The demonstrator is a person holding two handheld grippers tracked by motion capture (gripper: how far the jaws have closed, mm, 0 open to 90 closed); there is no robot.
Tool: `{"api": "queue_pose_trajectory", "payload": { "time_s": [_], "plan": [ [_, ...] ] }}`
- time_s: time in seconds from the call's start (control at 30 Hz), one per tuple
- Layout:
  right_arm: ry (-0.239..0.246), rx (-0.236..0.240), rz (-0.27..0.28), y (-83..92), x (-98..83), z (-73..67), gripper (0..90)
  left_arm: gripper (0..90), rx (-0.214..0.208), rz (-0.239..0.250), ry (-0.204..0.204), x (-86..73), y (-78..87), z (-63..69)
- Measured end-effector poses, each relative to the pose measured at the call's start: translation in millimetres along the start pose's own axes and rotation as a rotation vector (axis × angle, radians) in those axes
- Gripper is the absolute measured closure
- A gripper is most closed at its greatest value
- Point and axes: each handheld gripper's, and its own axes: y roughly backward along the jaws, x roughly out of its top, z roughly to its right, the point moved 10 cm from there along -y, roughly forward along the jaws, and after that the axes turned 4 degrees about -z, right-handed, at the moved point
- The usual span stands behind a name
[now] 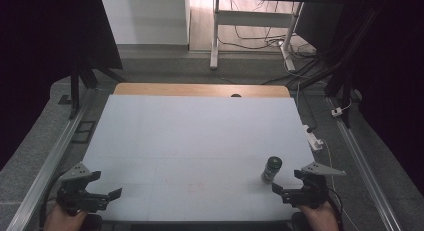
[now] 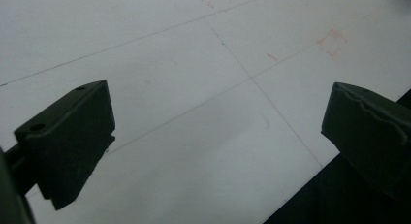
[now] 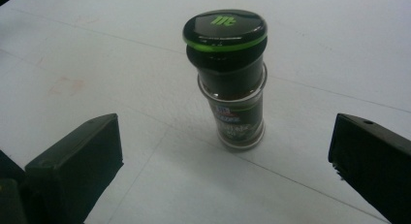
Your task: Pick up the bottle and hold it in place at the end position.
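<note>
A small spice jar (image 1: 271, 170) with a black, green-rimmed lid stands upright on the white table (image 1: 200, 141) near its front right. In the right gripper view the spice jar (image 3: 232, 83) stands just beyond the jaws, which are spread wide. My right gripper (image 1: 289, 183) is open, a little to the right of the jar and nearer the table's front edge, not touching it. My left gripper (image 1: 107, 185) is open at the front left corner, with nothing between its jaws. In the left gripper view the left gripper (image 2: 218, 136) looks over bare table with faint lines.
A wooden strip (image 1: 200, 89) runs along the table's far edge. Metal rails (image 1: 60, 146) flank both sides. A white power strip (image 1: 313, 139) and cables lie off the right edge. Table legs (image 1: 215, 36) and wires stand beyond. Faint red marks (image 1: 195, 186) show near the front centre.
</note>
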Motion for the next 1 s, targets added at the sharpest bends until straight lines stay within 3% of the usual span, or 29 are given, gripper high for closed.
{"api": "queue_pose_trajectory", "payload": {
  "time_s": [0.47, 1.0],
  "plan": [
    [0.022, -0.002, -0.028, -2.9, -1.4, -2.2, 0.0, 0.2, -0.026, -0.021, -0.002, -2.2, -0.7, 2.8],
    [0.03, 0.003, -0.048, -5.5, -1.0, -3.1, 0.0, 0.5, -0.023, -0.029, -0.001, -2.7, -1.4, 2.7]
  ]
}}
